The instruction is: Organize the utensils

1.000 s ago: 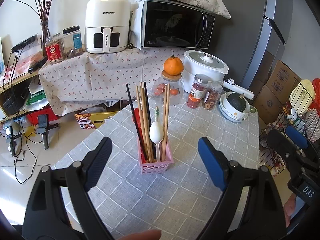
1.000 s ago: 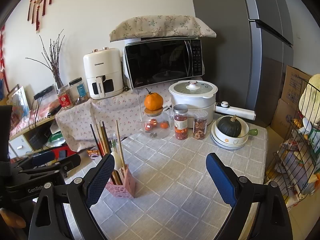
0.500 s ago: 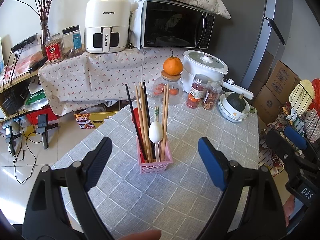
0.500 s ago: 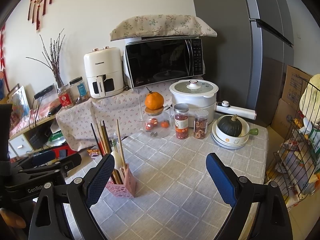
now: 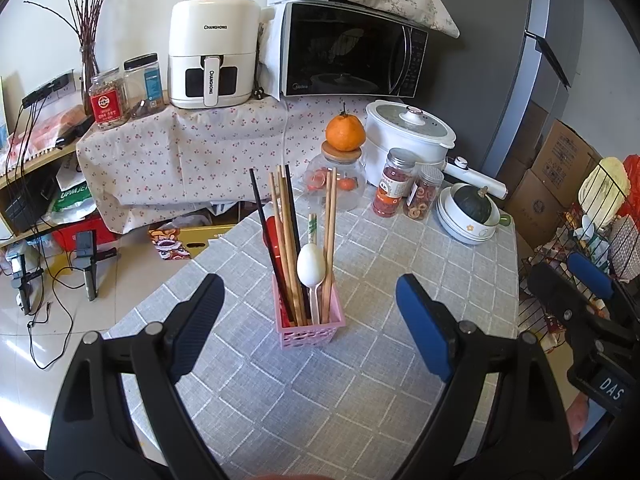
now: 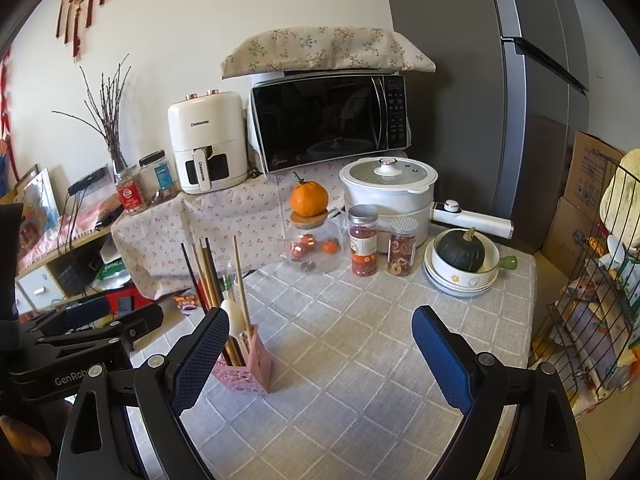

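Utensils stand upright in a small pink basket point(image 5: 310, 330) on the table point(image 5: 360, 392), which is covered in a grey checked cloth. From my left camera I see the basket straight ahead, between the two spread fingers of my left tool point(image 5: 308, 320), which is released and holds nothing. Inside the basket are several wooden chopsticks point(image 5: 286, 240), a black chopstick point(image 5: 262, 220), a red utensil partly hidden behind them, and a white spoon point(image 5: 311, 266) with its bowl pointing up. My right tool point(image 6: 316, 354) is also released and empty, its blue-padded fingers wide apart over bare cloth; from its camera the basket sits low on the left, just behind the left finger, and the left tool shows at the far left edge. Farther back on the table stand a round glass jar point(image 5: 334, 184) with a wooden lid and an orange point(image 5: 345, 133) resting on top, two smaller jars of dried fruit point(image 5: 394, 188), a white electric pot point(image 5: 408, 136), and stacked bowls point(image 5: 468, 224) with a dark green squash point(image 5: 474, 204) in the top one. Behind the table, a shelf draped in floral cloth carries a white air fryer point(image 5: 212, 66) and a black microwave point(image 5: 352, 54). A wire rack point(image 6: 592, 292) stands to the right of the table.
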`<state>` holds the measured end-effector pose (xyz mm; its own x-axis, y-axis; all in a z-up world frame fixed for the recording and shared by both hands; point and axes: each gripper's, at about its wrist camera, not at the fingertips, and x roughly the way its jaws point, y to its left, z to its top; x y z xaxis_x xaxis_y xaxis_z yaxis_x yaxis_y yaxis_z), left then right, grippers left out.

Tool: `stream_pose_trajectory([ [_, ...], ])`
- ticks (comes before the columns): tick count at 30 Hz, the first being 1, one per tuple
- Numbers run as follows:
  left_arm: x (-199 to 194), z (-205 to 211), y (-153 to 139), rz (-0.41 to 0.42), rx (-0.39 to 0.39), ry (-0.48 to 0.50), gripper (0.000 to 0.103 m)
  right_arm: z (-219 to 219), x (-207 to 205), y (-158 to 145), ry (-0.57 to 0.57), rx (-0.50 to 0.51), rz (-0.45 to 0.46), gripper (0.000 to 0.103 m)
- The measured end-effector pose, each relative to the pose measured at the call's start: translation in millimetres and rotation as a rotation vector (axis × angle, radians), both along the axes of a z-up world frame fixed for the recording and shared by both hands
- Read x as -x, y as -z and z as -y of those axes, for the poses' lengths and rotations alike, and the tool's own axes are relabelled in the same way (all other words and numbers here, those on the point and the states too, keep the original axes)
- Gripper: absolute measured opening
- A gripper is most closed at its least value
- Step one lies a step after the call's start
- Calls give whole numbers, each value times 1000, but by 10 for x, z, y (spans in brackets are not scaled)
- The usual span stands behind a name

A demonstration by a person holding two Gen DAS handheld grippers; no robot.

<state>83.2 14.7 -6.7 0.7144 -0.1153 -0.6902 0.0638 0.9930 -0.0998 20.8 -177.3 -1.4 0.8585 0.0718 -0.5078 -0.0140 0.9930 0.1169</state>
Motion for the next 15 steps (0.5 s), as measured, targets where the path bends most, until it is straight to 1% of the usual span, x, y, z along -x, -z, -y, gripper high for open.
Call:
stream_pose_trajectory([
  [15, -4, 30, 8, -5, -3, 18, 88, -8, -8, 7, -1, 4, -4, 94],
])
